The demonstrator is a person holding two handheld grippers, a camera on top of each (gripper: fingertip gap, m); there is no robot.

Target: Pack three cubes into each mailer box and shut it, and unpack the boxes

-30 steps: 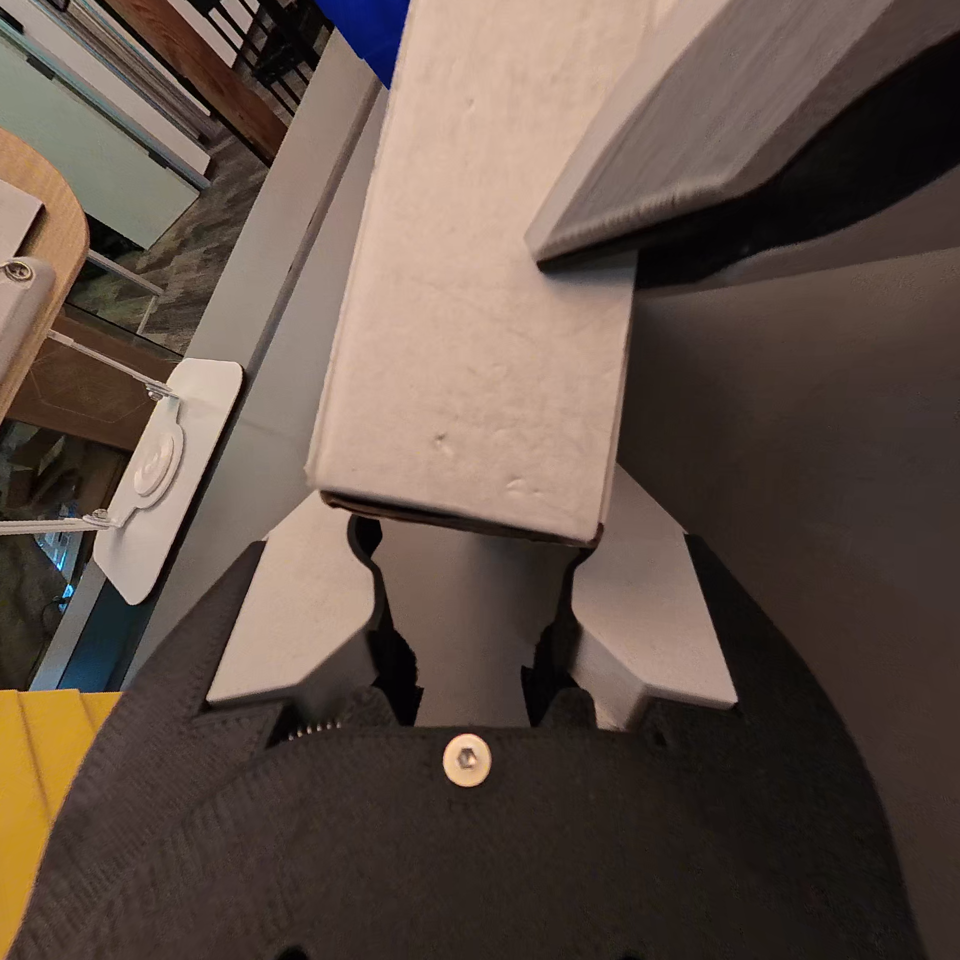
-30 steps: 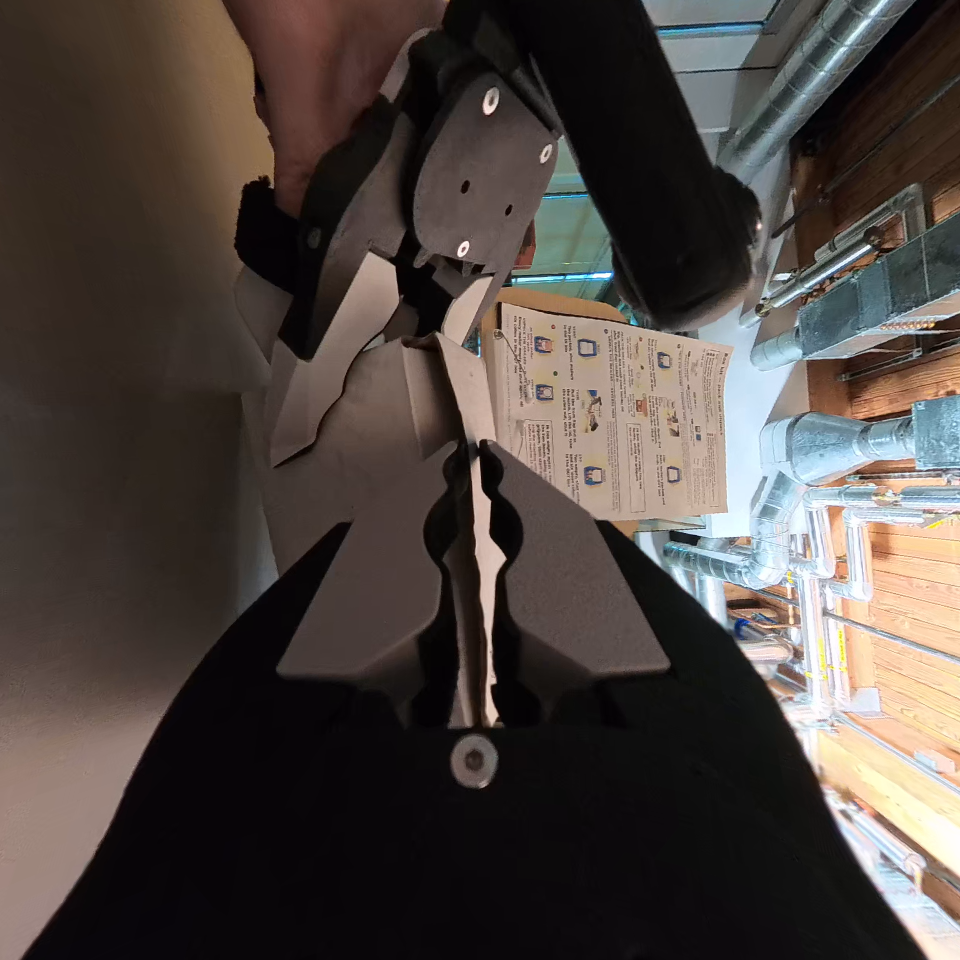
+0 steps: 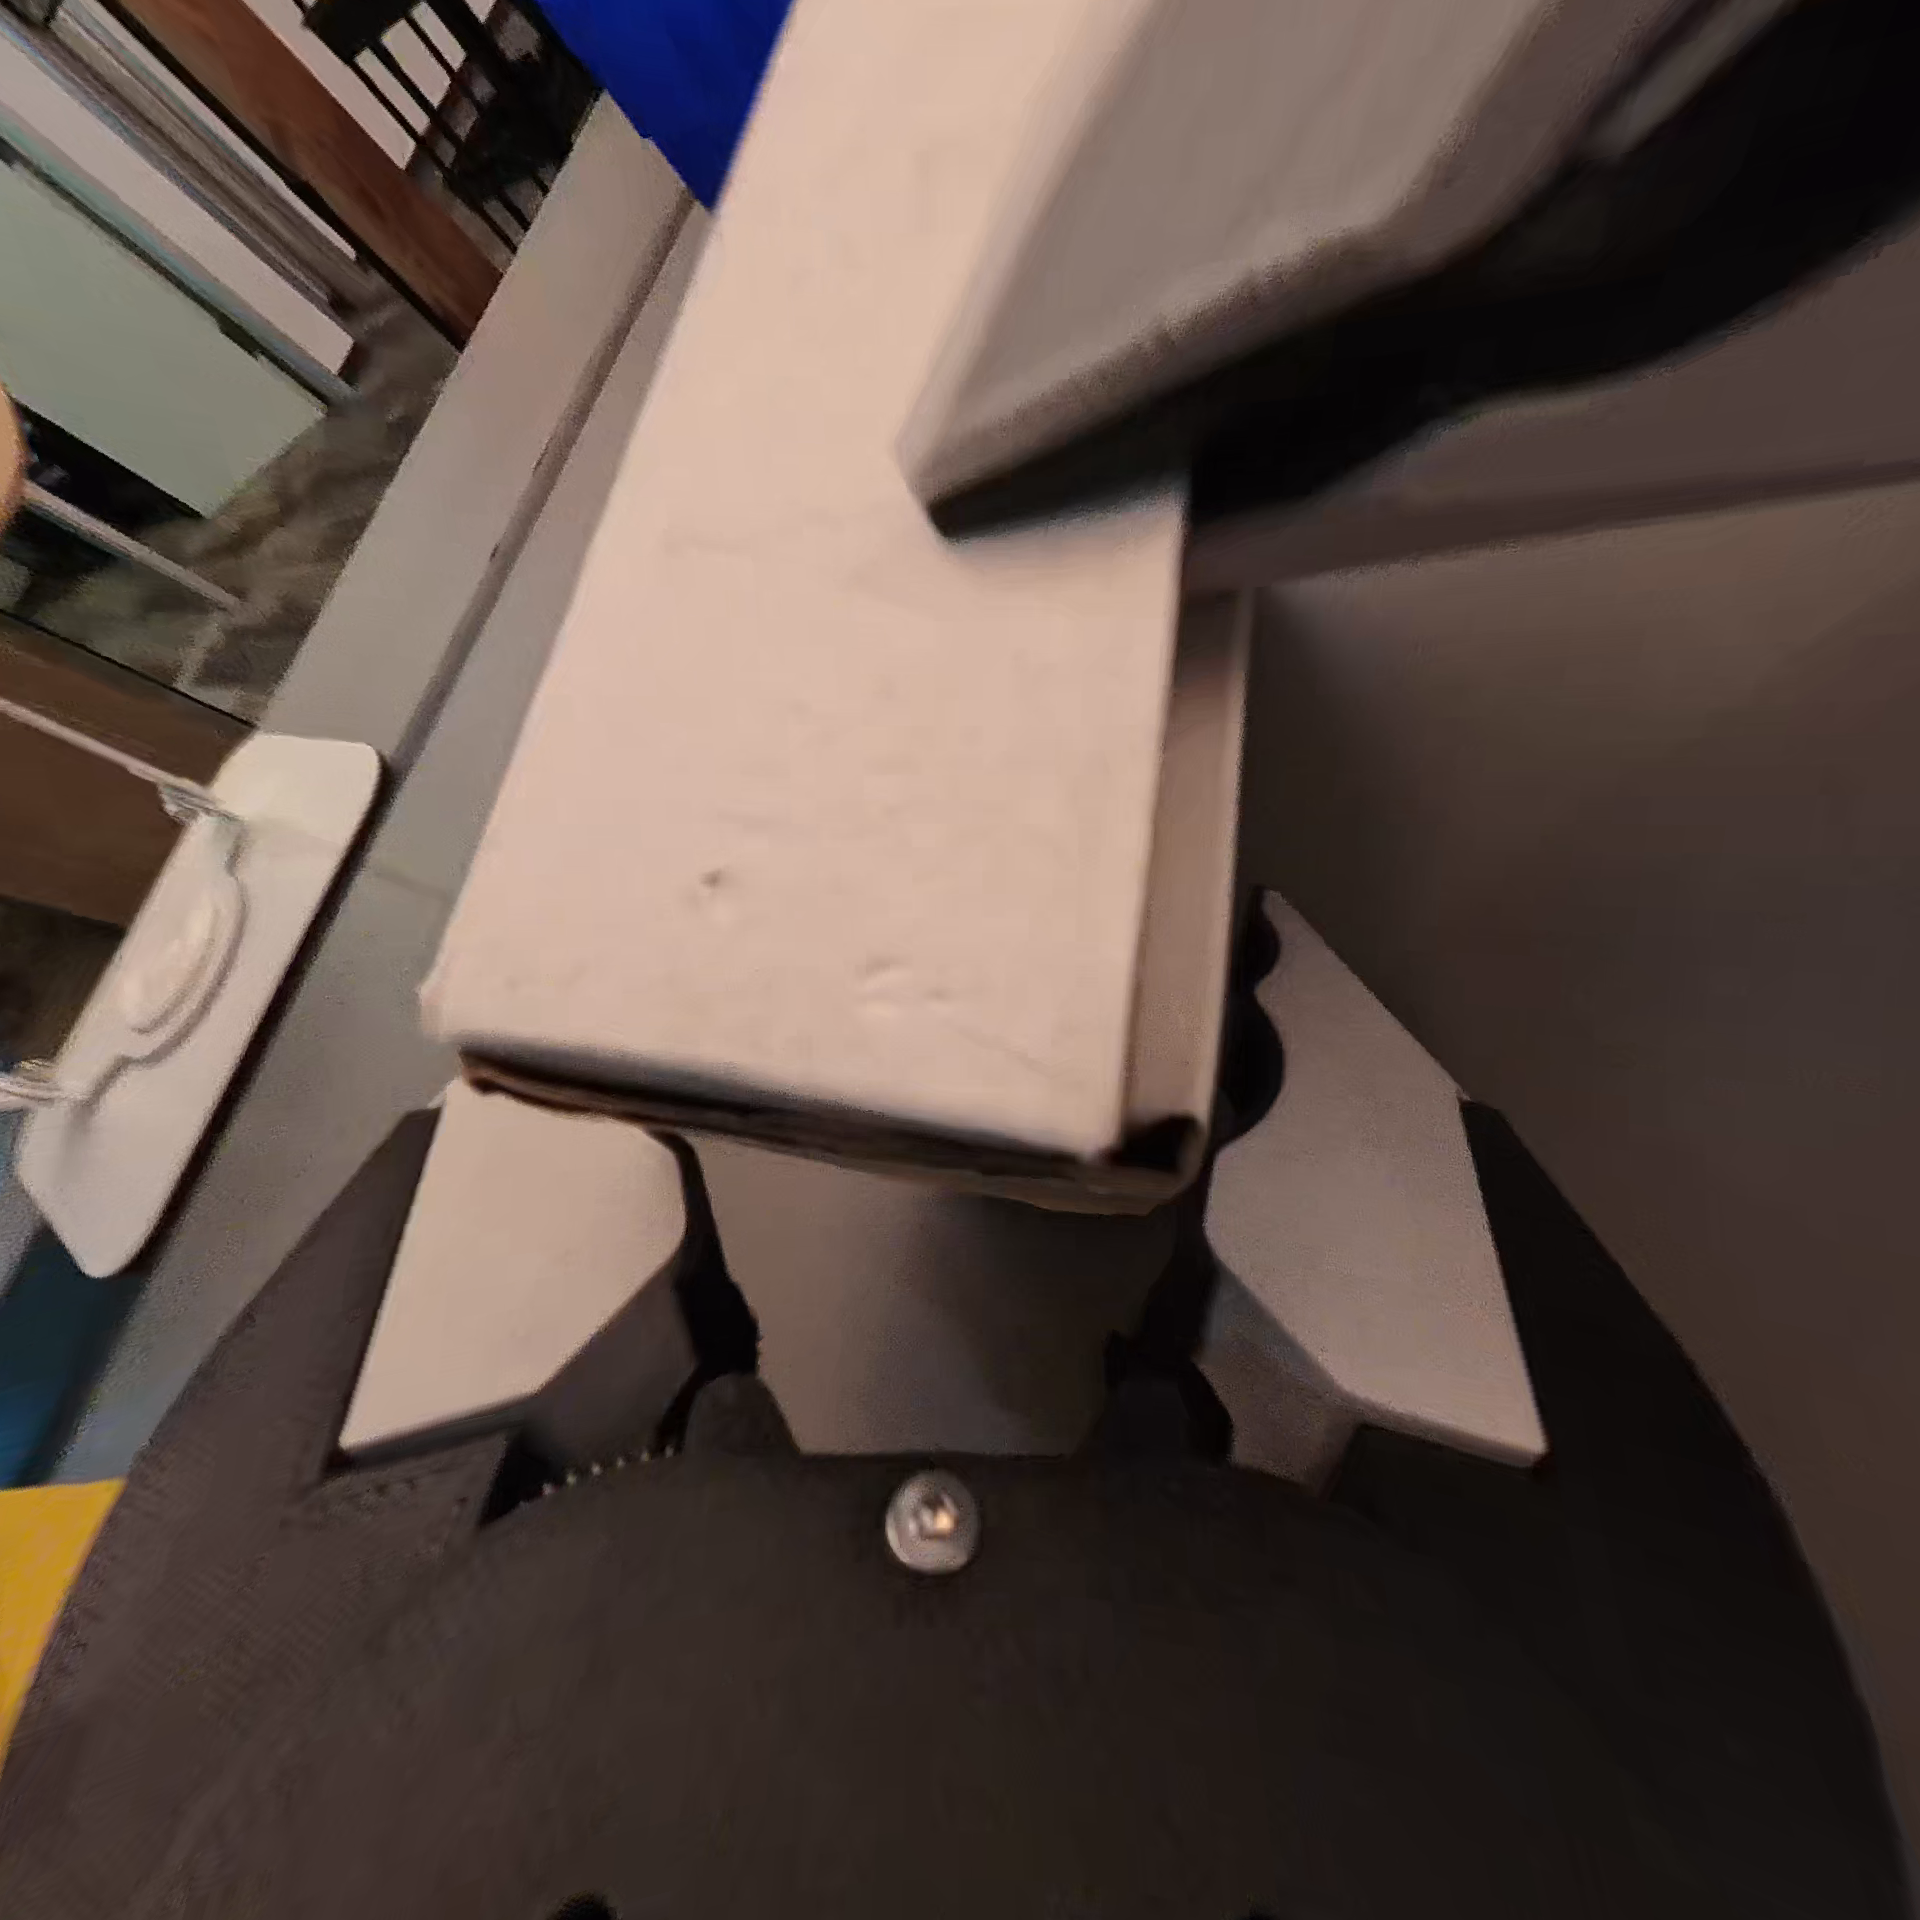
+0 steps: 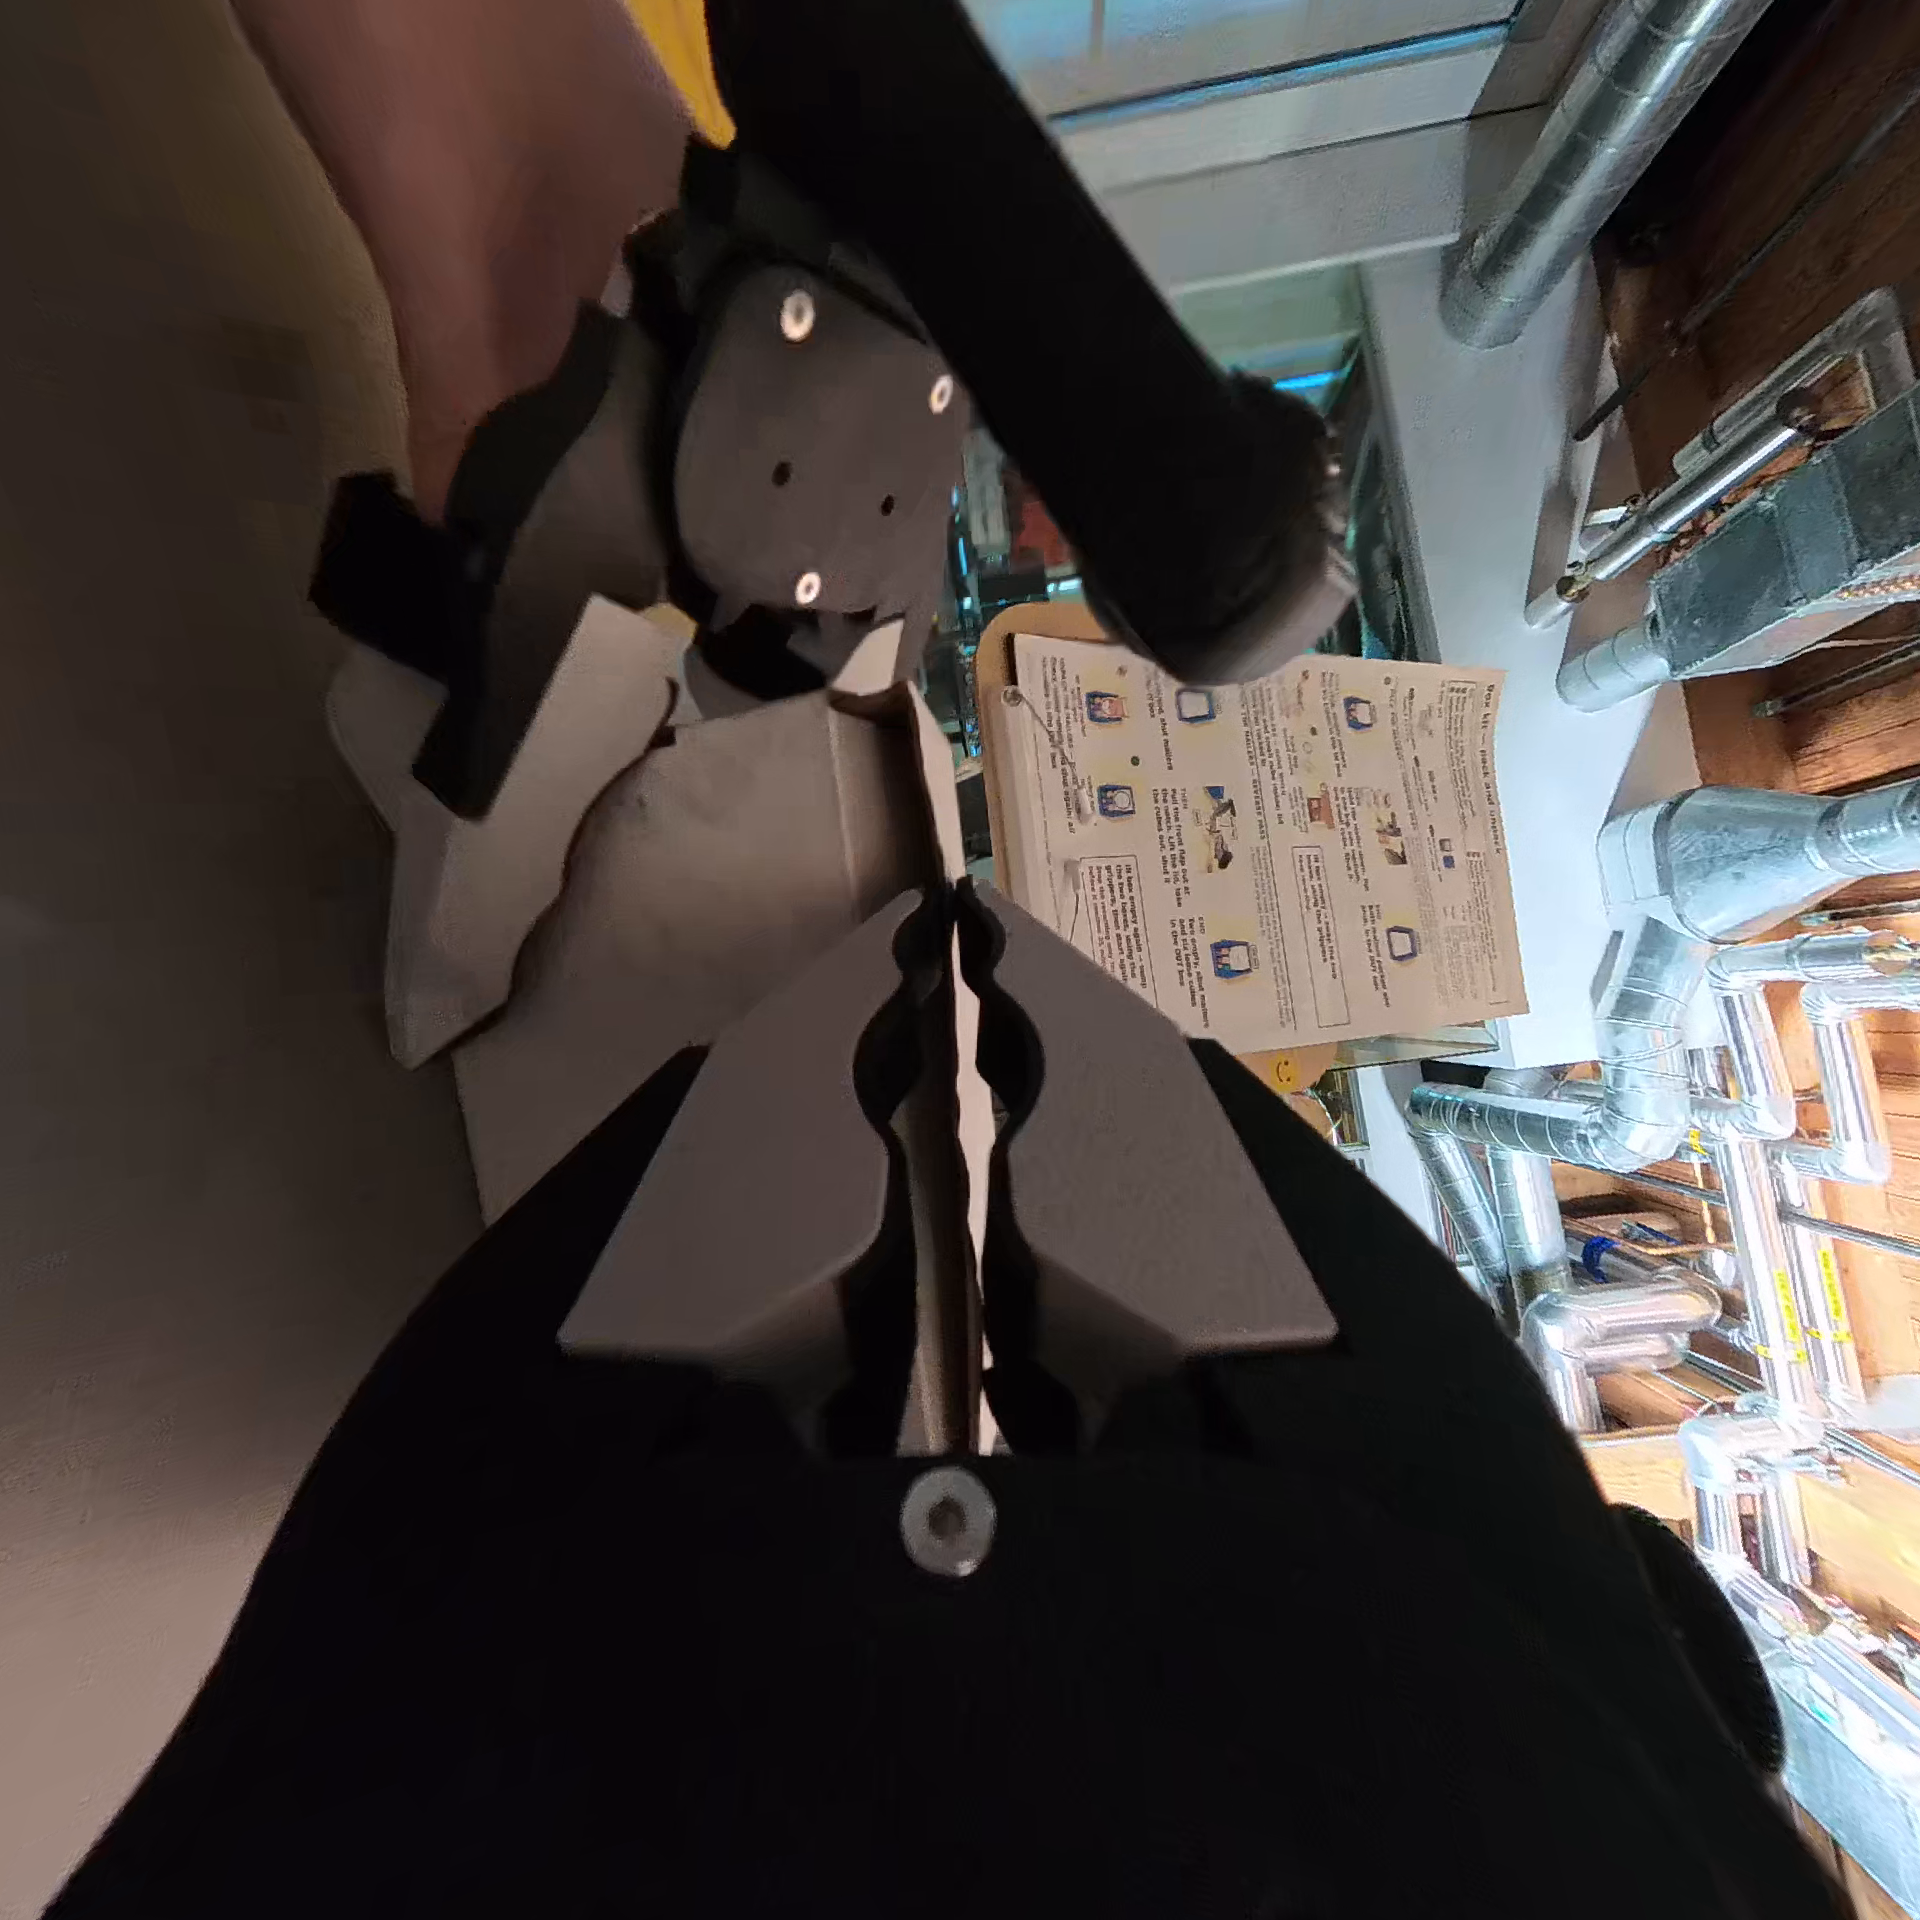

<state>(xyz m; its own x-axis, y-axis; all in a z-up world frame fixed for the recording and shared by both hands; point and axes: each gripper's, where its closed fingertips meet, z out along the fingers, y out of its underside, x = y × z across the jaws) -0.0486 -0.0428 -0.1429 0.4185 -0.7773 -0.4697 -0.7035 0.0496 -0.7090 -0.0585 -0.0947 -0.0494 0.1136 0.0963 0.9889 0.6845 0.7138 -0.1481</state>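
A white mailer box (image 3: 831, 675) fills the middle of the left wrist view. My left gripper (image 3: 935, 987) is shut on its near end, one finger on each side. A thin gap shows along the box's right edge (image 3: 1195, 831). My right gripper (image 4: 948, 899) is shut on a thin cardboard flap (image 4: 940, 1195) of the same box (image 4: 707, 852). One of its grey fingers (image 3: 1247, 260) shows at the top right of the left wrist view. The left gripper (image 4: 686, 707) shows in the right wrist view, holding the box's far end. No cubes are in view.
A hand (image 4: 468, 208) holds the left gripper. An illustrated paper sheet on a board (image 4: 1247, 831) stands beyond the box, with metal pipes (image 4: 1714, 1039) behind it. A white plate with cables (image 3: 208, 987), a yellow thing (image 3: 42, 1610) and a blue thing (image 3: 675, 73) lie left of the grey table (image 3: 1558, 935). Across from one pair of fingers to the other is roughly 10 cm.
The box has turned slightly between the two grippers and a gap has opened along its right edge. The left gripper sits higher and nearer in the right wrist view. Both grips hold.
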